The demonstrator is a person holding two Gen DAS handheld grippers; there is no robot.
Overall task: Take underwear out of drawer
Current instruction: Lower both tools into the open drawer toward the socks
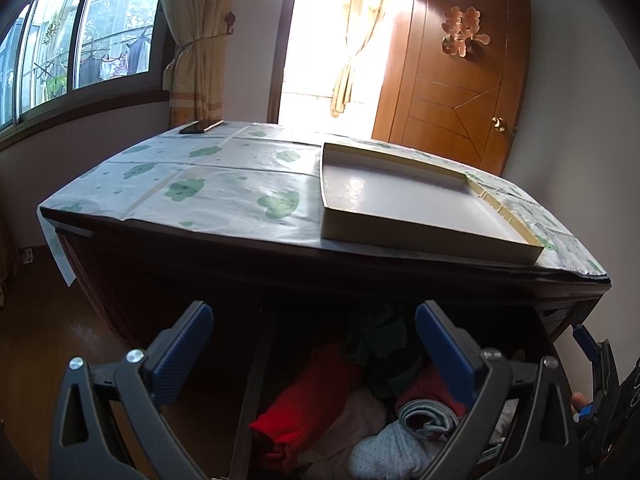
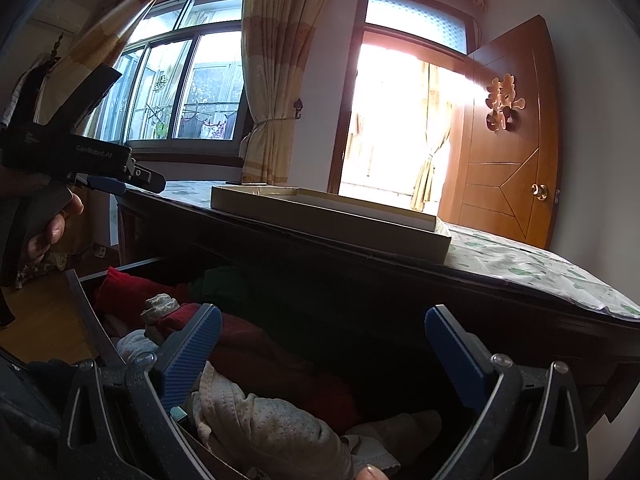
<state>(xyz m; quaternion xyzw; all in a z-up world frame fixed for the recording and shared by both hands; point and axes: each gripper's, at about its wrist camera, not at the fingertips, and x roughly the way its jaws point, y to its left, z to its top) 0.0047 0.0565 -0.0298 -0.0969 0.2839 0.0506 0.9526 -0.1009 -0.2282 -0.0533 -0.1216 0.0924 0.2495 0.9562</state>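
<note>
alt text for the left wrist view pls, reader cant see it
The open left gripper hovers over an open drawer stuffed with rolled clothing, including a red piece and a pale dotted one. Above it, a dark table covered by a green-patterned cloth holds a shallow empty tray and a phone; a window and wooden door stand behind.

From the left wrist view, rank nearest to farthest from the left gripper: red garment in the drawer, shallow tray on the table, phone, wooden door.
From the left gripper:
1. Red garment, just below between the fingers, in the drawer.
2. Shallow tray, table's near right.
3. Phone, table's far left corner.
4. Wooden door, behind, right.
</note>
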